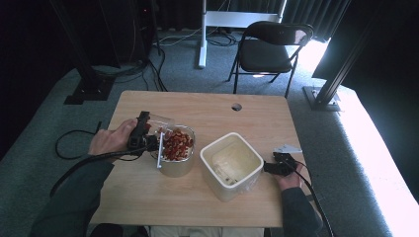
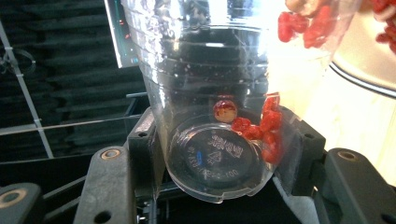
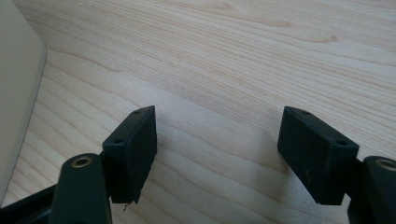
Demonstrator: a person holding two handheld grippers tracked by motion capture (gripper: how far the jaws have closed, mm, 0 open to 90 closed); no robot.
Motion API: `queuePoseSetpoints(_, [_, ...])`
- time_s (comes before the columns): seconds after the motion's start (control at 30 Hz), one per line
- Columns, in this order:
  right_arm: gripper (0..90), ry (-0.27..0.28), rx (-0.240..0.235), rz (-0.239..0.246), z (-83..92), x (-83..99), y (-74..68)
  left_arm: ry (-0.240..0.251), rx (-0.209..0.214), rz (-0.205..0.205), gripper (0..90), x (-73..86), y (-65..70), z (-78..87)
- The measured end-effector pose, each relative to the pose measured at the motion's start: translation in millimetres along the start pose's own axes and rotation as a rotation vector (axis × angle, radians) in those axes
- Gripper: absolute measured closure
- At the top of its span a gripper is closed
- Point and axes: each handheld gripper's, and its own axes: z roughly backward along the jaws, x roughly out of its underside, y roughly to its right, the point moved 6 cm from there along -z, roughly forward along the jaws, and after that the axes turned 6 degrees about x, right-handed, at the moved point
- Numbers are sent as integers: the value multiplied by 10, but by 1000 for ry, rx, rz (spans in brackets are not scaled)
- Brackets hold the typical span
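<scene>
My left gripper (image 1: 150, 140) is shut on a clear plastic cup (image 1: 160, 123), tipped on its side over a round metal bowl (image 1: 178, 168) heaped with red pieces (image 1: 175, 144). In the left gripper view the cup (image 2: 210, 84) sits base-first between the jaws of the left gripper (image 2: 224, 140); a few red pieces (image 2: 266, 126) cling inside near its base, and the bowl's rim (image 2: 364, 70) lies at the upper right. A white square container (image 1: 232, 190) stands right of the bowl. To its right, my right gripper (image 1: 269, 168) rests low and open (image 3: 217, 140) over bare wood, nothing between its fingers.
The white container's wall (image 3: 18, 93) is close on the left in the right gripper view. The wooden table (image 1: 148, 197) has a cable hole (image 1: 236, 106) near its far edge. A black folding chair (image 1: 269, 49) and a white stand (image 1: 202, 34) are behind the table.
</scene>
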Motion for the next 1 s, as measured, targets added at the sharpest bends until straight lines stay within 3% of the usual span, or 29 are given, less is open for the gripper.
queuePoseSetpoints(0.03, [279, 0, 0, 1, 0, 0, 1, 2, 5, -1, 442, -4, 9, -1])
queuePoseSetpoints(0.07, [279, 0, 0, 1, 0, 0, 1, 28, 34, 37, 442, -10, -3, 10])
queuePoseSetpoints(0.1, [279, 0, 0, 1, 0, 0, 1, 31, 34, 56, 442, -6, -16, 18])
queuePoseSetpoints(0.13, [279, 0, 0, 1, 0, 0, 0, 12, 12, 29, 443, 0, -5, 4])
queuePoseSetpoints(0.2, [279, 0, 0, 1, 0, 0, 1, 30, 56, 54, 443, -11, 16, 18])
queuePoseSetpoints(0.23, [279, 0, 0, 2, 0, 0, 1, 15, 36, 28, 443, -10, 33, 4])
queuePoseSetpoints(0.27, [279, 0, 0, 1, 0, 0, 1, 11, 52, 26, 443, -13, 50, -2])
queuePoseSetpoints(0.3, [279, 0, 0, 1, 0, 0, 1, 30, 68, 55, 443, -17, 43, 8])
queuePoseSetpoints(0.37, [279, 0, 0, 2, 0, 0, 1, 7, 43, 30, 444, -13, 50, -2])
queuePoseSetpoints(0.4, [279, 0, 0, 1, 0, 0, 1, 21, 62, 47, 444, -17, 40, 7])
queuePoseSetpoints(0.47, [279, 0, 0, 1, 0, 0, 1, 6, 43, 34, 444, -10, 34, -5])
queuePoseSetpoints(0.5, [279, 0, 0, 1, 0, 0, 1, 26, 79, 68, 444, -18, 26, 11])
queuePoseSetpoints(0.53, [279, 0, 0, 1, 0, 0, 1, 40, 77, 94, 444, -20, 7, 23])
queuePoseSetpoints(0.57, [279, 0, 0, 1, 0, 0, 1, 17, 51, 64, 444, -18, 1, 22])
queuePoseSetpoints(0.63, [279, 0, 0, 1, 0, 0, 1, 32, 65, 84, 444, -27, -5, 25])
queuePoseSetpoints(0.67, [279, 0, 0, 1, 0, 0, 0, 12, 32, 51, 445, -25, 1, 9])
queuePoseSetpoints(0.7, [279, 0, 0, 1, 0, 0, 1, 9, 48, 47, 444, -32, 12, 7])
queuePoseSetpoints(0.87, [279, 0, 0, 2, 0, 0, 1, 10, 37, 51, 444, -33, 27, 3])
queuePoseSetpoints(1.0, [279, 0, -1, 1, 0, 0, 2, 25, 64, 104, 443, -14, 29, -9])
